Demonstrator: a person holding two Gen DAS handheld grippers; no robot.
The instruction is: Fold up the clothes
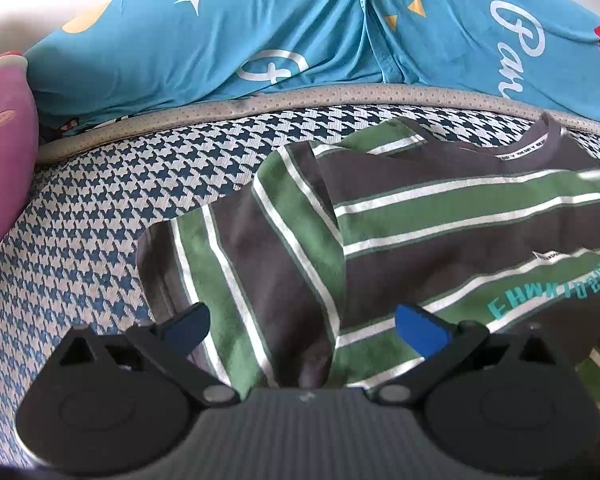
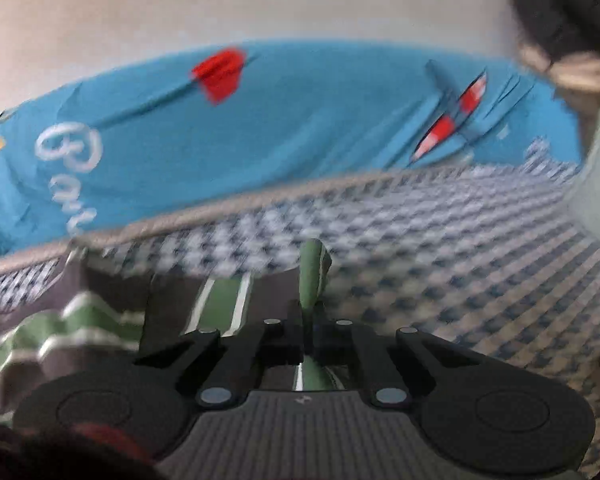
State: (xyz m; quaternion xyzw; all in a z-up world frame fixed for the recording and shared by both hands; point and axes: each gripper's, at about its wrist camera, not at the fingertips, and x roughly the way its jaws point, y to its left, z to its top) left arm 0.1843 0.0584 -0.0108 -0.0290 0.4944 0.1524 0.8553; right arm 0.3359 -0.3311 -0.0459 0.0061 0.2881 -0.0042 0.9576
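A striped T-shirt (image 1: 440, 232) in grey, green and white lies on a houndstooth-patterned bed cover (image 1: 100, 208), its collar toward the far edge and one sleeve folded over its body. Teal lettering runs across the chest.

The left gripper (image 1: 304, 326) hovers over the near part of the shirt with its blue-padded fingers (image 1: 420, 330) spread wide and nothing between them. The right gripper (image 2: 306, 320) has its fingers pressed together on a bunched fold of the shirt (image 2: 314, 268), which sticks up green and white past the tips; the right wrist view is blurred.

Along the far edge of the cover runs a beige dotted border (image 1: 260, 100). Behind it lies a turquoise printed bedding (image 1: 220, 40) with white stars, script lettering and red marks, against a pale wall. A pink plush toy (image 1: 4, 152) sits at the left side, touching the cover. No container shows in either view.
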